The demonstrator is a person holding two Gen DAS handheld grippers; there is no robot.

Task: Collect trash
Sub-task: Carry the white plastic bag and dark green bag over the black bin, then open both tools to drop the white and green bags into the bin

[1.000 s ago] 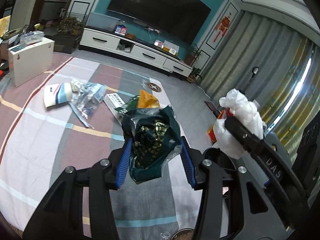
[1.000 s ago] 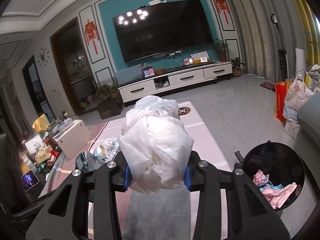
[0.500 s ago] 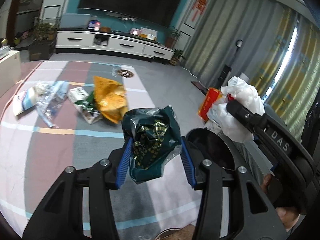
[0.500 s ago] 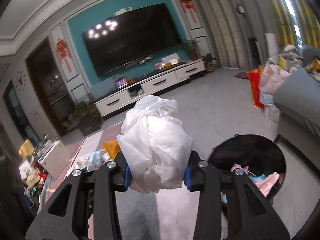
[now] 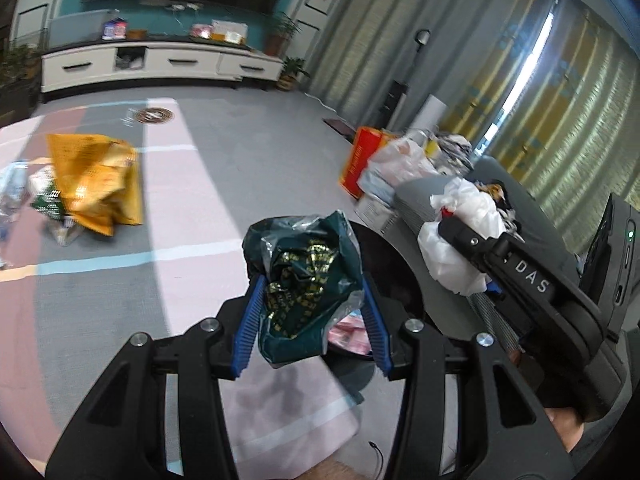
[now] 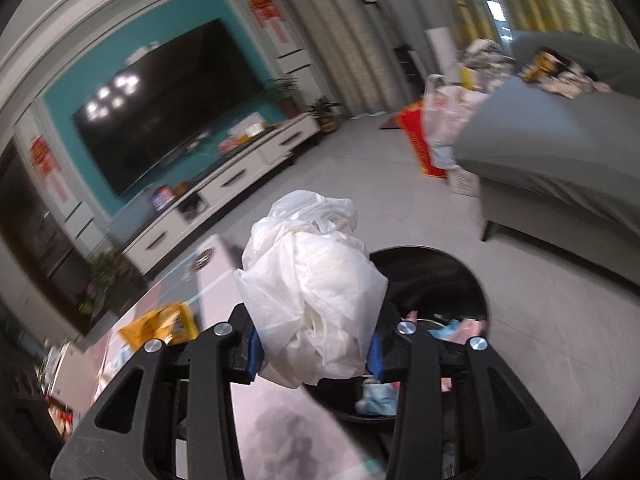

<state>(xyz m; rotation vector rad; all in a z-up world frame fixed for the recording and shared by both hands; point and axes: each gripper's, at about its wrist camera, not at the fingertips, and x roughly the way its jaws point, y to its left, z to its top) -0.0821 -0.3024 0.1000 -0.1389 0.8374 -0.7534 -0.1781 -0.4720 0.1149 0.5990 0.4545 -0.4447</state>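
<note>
Pinching a green wrapper (image 5: pixel 308 280), the left gripper (image 5: pixel 310 320) hangs beside the right gripper (image 6: pixel 314 350), whose jaws clamp a white bag (image 6: pixel 316 300) above the black bin (image 6: pixel 452 280).

Background stuff I can see from here: big dark TV (image 6: pixel 168 108) on a teal wall, with a long white TV cabinet (image 5: pixel 156 65) under it and a couple of potted plants (image 5: pixel 294 70) at its right end. Grey sofa (image 6: pixel 560 148) off to the right, clutter piled on top. A red box (image 5: pixel 360 162) stands on the grey floor next to it. Striped curtains (image 5: pixel 560 92) behind, daylight coming through.
</note>
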